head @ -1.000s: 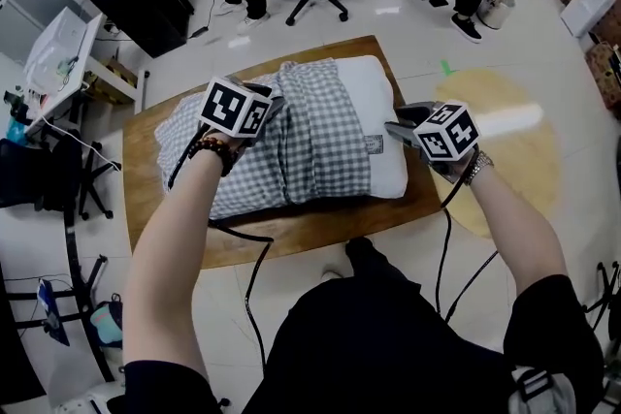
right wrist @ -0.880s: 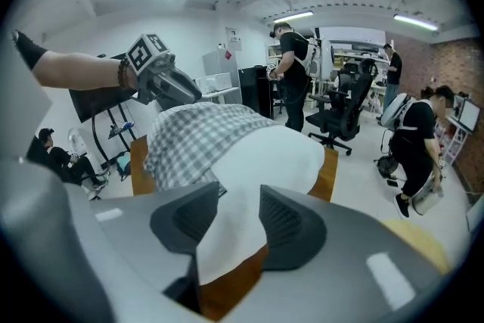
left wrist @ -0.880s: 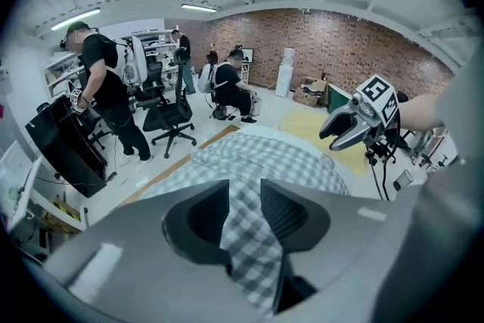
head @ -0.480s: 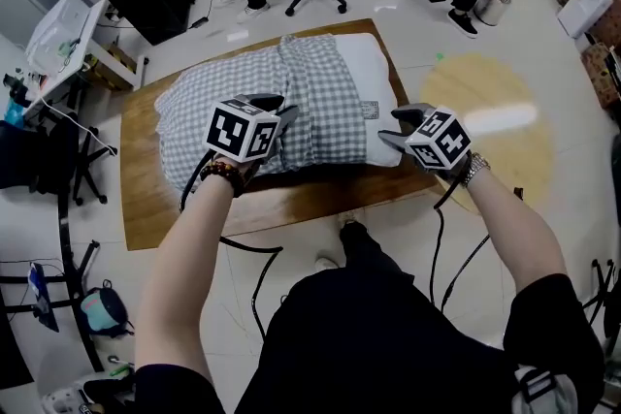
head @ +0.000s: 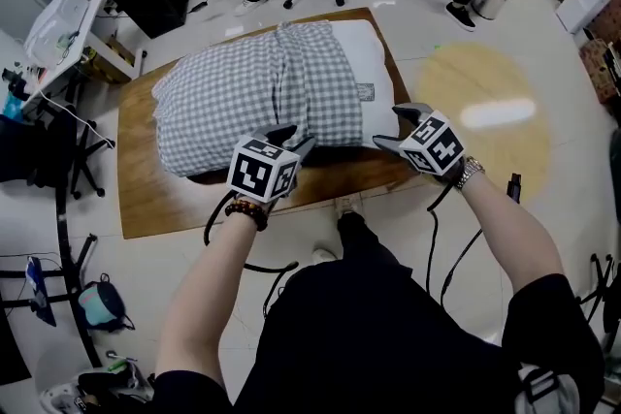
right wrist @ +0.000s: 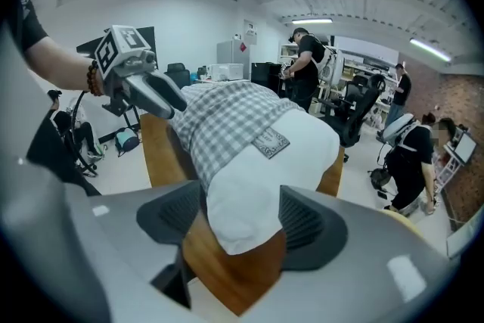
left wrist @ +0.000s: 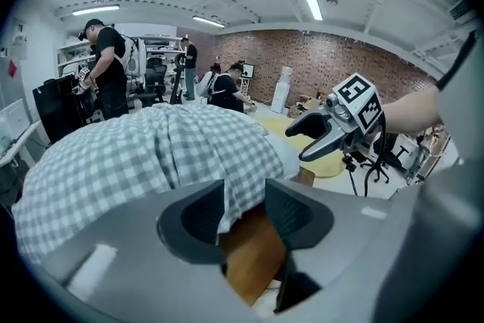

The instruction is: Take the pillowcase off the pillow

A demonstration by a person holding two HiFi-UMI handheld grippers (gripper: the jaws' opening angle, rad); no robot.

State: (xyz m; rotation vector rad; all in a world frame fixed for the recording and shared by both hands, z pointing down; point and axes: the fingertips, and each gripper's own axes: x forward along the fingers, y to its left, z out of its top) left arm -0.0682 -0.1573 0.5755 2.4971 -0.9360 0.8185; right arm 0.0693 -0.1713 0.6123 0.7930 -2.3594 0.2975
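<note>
Since the earlier frame, both hand-held grippers have been drawing back toward the near edge of the bench. The left hand-held gripper has come off the top of the pillowcase and down to its near side. The right hand-held gripper has shifted slightly, to the pillow's near right corner.

The pillow is lying across the bench. The checked pillowcase is covering its left and middle parts and is bunching into a fold near the middle. The white right end is showing bare. A small label is sitting at the pillowcase's right edge.

The left jaws have just been opening and are standing moderately apart. The pillowcase's near edge is showing in the gap, with neither pad pressing on it.

The right jaws have just been opening and are standing wide. The bare white pillow corner is lying between them, ungripped.
</note>
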